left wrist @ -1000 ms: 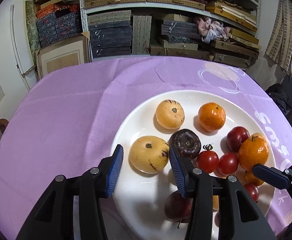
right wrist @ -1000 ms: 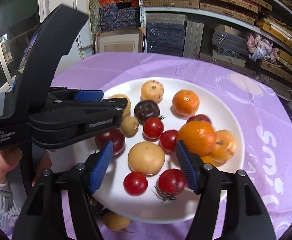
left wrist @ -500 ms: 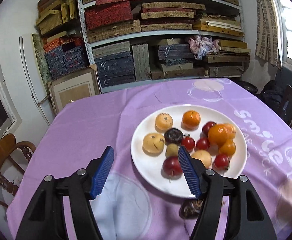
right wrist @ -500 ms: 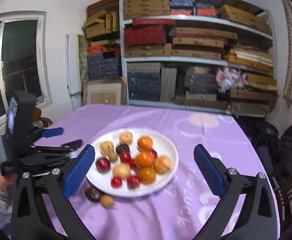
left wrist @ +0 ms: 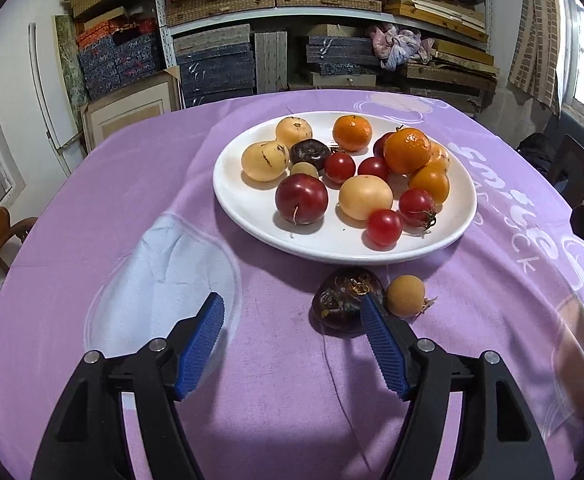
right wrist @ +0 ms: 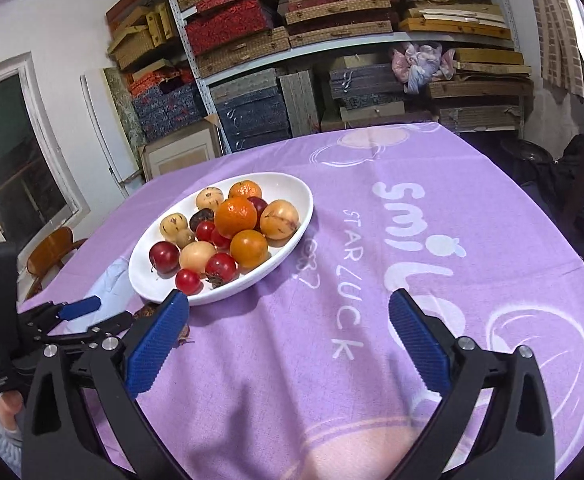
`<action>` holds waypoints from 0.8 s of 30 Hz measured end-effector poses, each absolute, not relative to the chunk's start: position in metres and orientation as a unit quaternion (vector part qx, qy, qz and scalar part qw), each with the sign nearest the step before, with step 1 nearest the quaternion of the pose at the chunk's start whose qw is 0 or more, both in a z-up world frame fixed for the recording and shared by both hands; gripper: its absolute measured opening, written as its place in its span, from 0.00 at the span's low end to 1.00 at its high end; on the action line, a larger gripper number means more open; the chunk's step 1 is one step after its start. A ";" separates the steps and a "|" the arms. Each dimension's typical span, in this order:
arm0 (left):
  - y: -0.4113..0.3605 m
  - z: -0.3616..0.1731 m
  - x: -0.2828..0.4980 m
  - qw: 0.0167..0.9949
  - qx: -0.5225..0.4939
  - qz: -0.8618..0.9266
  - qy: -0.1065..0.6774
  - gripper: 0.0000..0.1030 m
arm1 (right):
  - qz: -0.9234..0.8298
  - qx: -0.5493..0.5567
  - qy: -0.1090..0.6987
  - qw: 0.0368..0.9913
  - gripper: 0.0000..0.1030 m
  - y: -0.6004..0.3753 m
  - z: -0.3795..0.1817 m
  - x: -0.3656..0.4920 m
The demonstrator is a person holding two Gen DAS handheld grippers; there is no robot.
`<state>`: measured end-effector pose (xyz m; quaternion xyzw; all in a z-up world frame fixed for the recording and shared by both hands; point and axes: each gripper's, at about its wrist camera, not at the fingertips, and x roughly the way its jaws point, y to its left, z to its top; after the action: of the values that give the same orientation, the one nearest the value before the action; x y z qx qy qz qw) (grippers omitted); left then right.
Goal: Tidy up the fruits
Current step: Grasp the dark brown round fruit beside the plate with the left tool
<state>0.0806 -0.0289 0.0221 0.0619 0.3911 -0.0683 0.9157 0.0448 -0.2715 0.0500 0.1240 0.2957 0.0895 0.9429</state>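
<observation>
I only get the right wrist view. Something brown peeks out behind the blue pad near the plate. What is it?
Observer: A dark wrinkled fruit, lying on the cloth just off the plate.
Operator: Is it alone there?
Observer: No, a small tan fruit sits right beside it.
Operator: Is the other tool holding anything?
Observer: No. The left gripper has its jaws open, with only cloth between them.
</observation>
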 end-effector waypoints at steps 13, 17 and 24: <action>-0.050 0.007 0.090 0.911 0.085 -0.076 0.397 0.73 | 0.088 0.123 0.298 0.943 0.96 -0.269 0.055 0.045; -0.050 0.005 0.092 0.913 0.095 -0.067 0.391 0.81 | 0.088 0.125 0.300 0.942 0.96 -0.270 0.053 0.046; -0.032 0.006 0.090 0.912 0.088 -0.059 0.395 0.87 | 0.087 0.126 0.300 0.941 0.96 -0.270 0.051 0.047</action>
<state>0.0899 -0.0323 0.0056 0.0883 0.3954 -0.0590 0.9124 0.0473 -0.2704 0.0510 0.1256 0.3003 0.0874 0.9415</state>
